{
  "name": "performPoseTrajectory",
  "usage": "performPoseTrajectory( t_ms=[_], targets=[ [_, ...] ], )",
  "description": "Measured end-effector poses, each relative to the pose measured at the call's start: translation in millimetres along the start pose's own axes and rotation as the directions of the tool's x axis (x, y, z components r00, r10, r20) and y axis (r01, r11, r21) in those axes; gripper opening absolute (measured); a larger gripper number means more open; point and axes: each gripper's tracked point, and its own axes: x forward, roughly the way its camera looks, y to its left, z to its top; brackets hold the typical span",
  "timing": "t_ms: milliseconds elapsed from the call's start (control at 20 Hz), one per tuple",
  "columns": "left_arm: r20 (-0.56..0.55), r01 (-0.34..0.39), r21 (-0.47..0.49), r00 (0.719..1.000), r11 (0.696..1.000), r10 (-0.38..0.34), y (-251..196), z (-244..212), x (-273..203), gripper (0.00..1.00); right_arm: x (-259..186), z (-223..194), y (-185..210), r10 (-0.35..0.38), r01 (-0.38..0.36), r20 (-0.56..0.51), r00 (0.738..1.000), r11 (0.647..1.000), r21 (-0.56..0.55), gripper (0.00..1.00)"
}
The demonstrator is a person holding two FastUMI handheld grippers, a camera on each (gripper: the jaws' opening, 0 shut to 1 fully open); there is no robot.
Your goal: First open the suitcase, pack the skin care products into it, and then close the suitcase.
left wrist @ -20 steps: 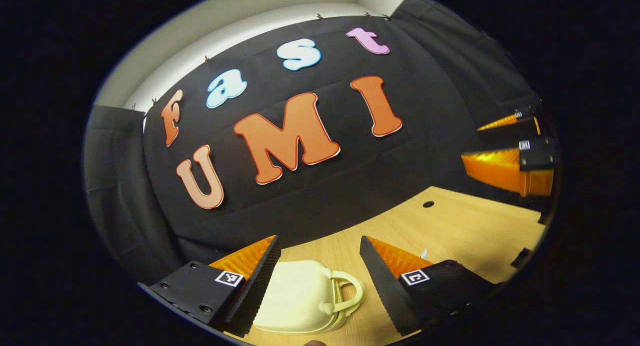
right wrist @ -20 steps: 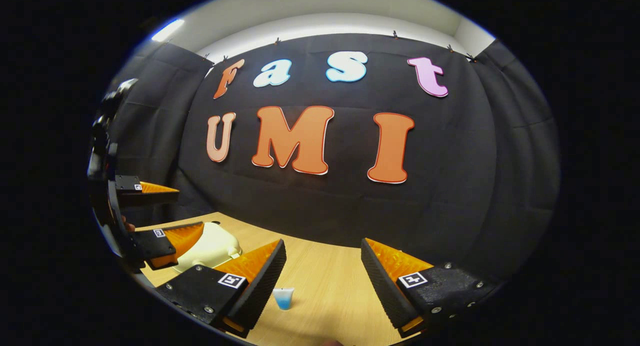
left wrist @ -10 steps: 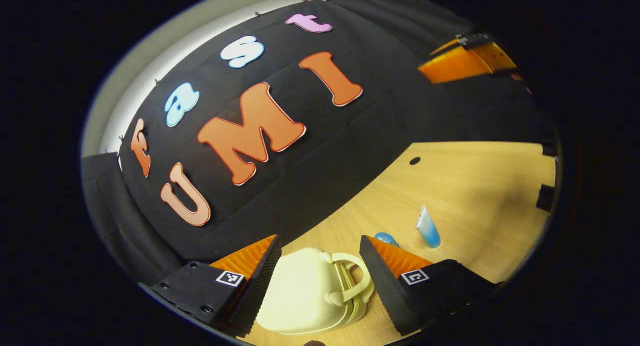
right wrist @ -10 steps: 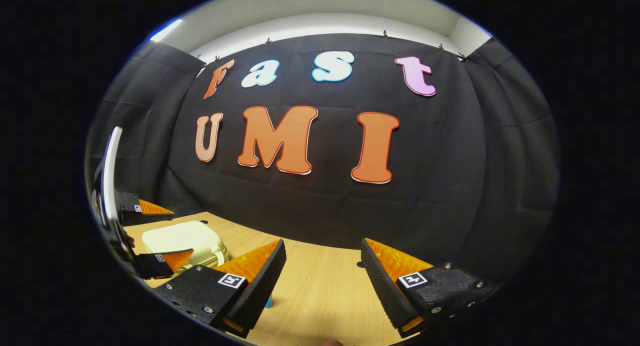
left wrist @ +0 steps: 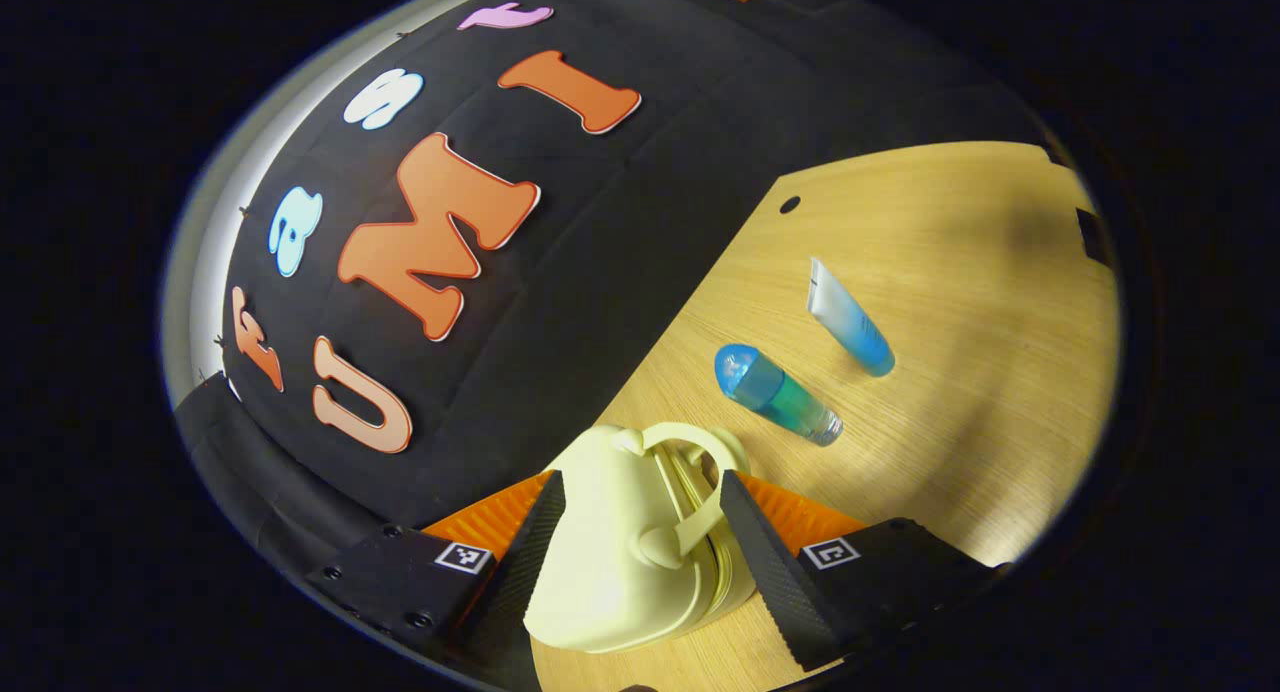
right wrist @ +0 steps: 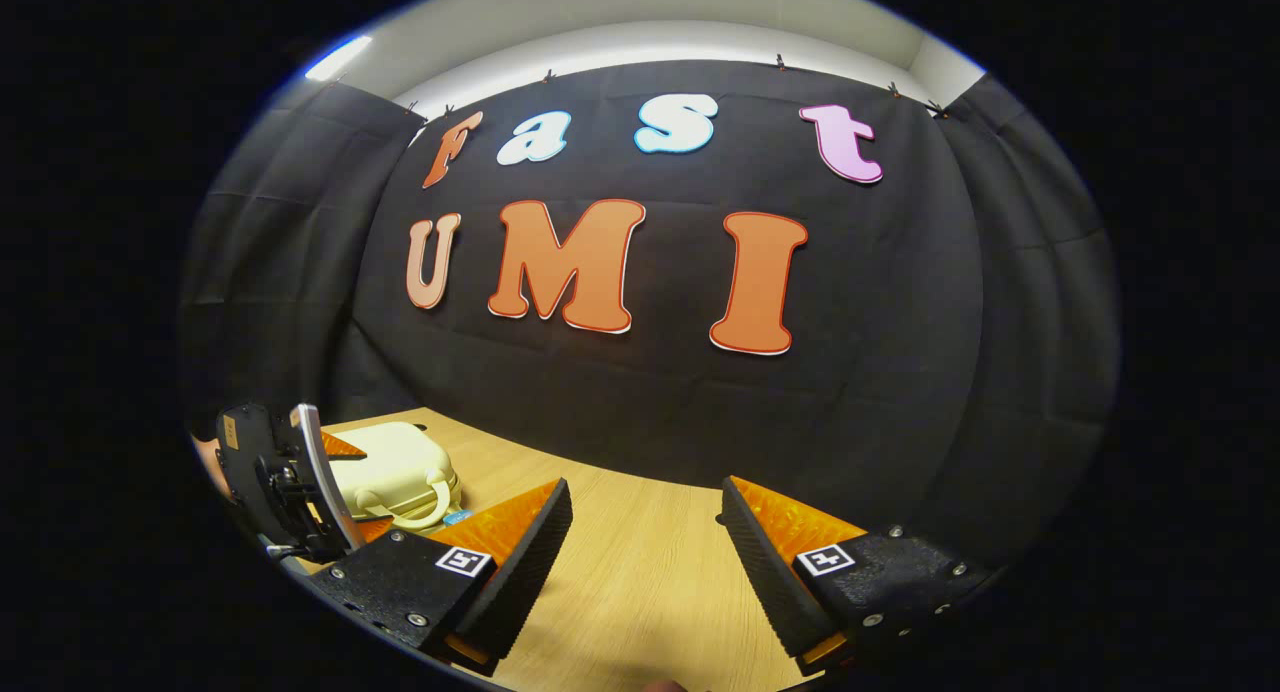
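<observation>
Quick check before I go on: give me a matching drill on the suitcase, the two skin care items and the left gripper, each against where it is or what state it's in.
Things:
1. suitcase
2. blue-capped bottle
3. tube
4. left gripper

Places or states:
A. lying on the table, farthest from the suitcase
B. open, fingers on either side of the suitcase
C. shut, handle pointing toward the skin care items
D. lying on the table between the suitcase and the tube

Pairs: 1-C, 2-D, 3-A, 4-B
</observation>
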Motion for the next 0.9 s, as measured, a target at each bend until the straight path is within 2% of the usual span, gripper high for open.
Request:
performPoseTrajectory(
  t_ms=[250, 350, 450, 550, 650, 700, 750, 800, 850, 900],
  targets=[
    [-0.057, 0.023, 0.098, 0.998, 0.995, -0.018, -13, -29, 28, 0.92, 5, -6, 3, -0.017, 0.017, -0.022, 1.0, 1.0, 0.011, 0.95],
    [-0.071, 0.056, 0.141, 0.996, 0.988, -0.046, -26, -40, 40, 0.83, 9, -8, 7, -0.035, 0.035, -0.038, 0.999, 0.999, 0.015, 0.95],
    [-0.06, 0.048, 0.216, 0.998, 0.975, -0.036, -27, -42, 49, 0.82, 10, -3, 15, -0.045, 0.046, -0.039, 0.998, 0.999, 0.018, 0.95],
    [-0.032, 0.073, 0.242, 0.997, 0.968, -0.067, -34, -38, 58, 0.66, 12, -2, 20, -0.067, 0.067, -0.035, 0.997, 0.998, -0.004, 0.95],
    [-0.022, 0.107, 0.261, 0.994, 0.959, -0.105, -40, -42, 60, 0.59, 14, -3, 27, -0.088, 0.088, -0.049, 0.995, 0.996, -0.008, 0.95],
    [-0.016, 0.106, 0.266, 0.994, 0.958, -0.106, -37, -41, 60, 0.33, 15, -2, 34, -0.087, 0.087, -0.055, 0.995, 0.996, -0.003, 0.95],
    [-0.013, 0.129, 0.257, 0.991, 0.958, -0.13, -41, -40, 58, 0.21, 15, -3, 38, -0.094, 0.094, -0.059, 0.994, 0.996, -0.004, 0.95],
    [0.029, 0.103, 0.246, 0.993, 0.964, -0.114, -36, -35, 74, 0.15, 16, -1, 42, -0.102, 0.102, -0.06, 0.993, 0.995, -0.008, 0.95],
    [0.026, 0.121, 0.21, 0.991, 0.97, -0.129, -34, -33, 66, 0.09, 18, 1, 46, -0.11, 0.11, -0.058, 0.992, 0.994, -0.012, 0.95],
    [0.035, 0.15, 0.151, 0.987, 0.977, -0.157, -30, -33, 57, 0.08, 19, 3, 49, -0.116, 0.115, -0.058, 0.992, 0.993, -0.015, 0.95]
  ],
)
